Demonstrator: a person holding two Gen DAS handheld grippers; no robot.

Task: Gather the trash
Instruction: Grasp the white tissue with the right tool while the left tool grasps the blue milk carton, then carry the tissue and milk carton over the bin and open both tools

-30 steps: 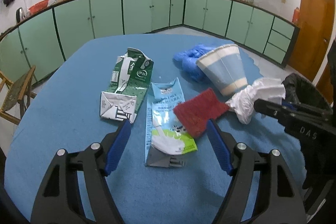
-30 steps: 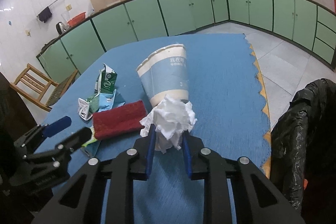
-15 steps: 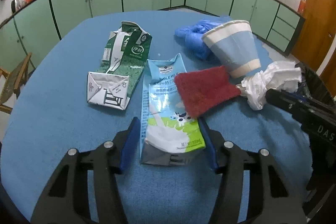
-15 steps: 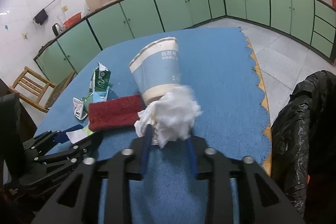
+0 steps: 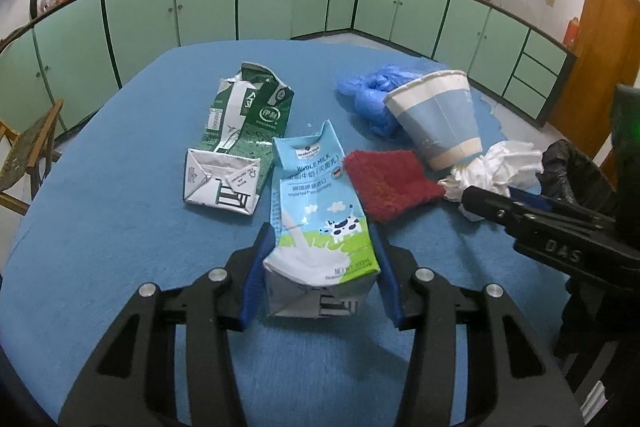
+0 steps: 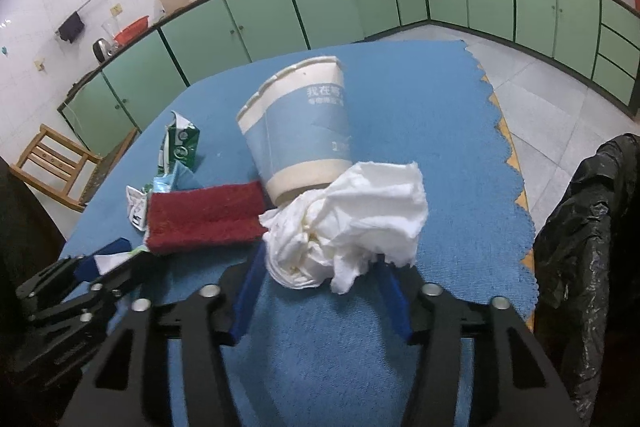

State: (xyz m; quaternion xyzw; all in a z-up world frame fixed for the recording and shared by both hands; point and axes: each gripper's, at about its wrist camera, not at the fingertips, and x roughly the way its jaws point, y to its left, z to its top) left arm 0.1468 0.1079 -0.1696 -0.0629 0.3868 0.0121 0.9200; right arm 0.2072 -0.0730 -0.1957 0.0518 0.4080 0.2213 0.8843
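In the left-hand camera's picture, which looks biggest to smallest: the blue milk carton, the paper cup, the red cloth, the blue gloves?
As they look in that view:
1. Blue milk carton, though it lies nearest the camera, which inflates it.
2. Paper cup.
3. Red cloth and blue gloves: too alike to rank, and the cup hides part of the gloves.

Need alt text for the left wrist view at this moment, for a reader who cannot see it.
The left gripper straddles the base of a flattened blue whole-milk carton on a blue table, fingers at its edges. Beyond lie a crushed green carton, red cloth, paper cup, blue gloves and white tissue at the right gripper.
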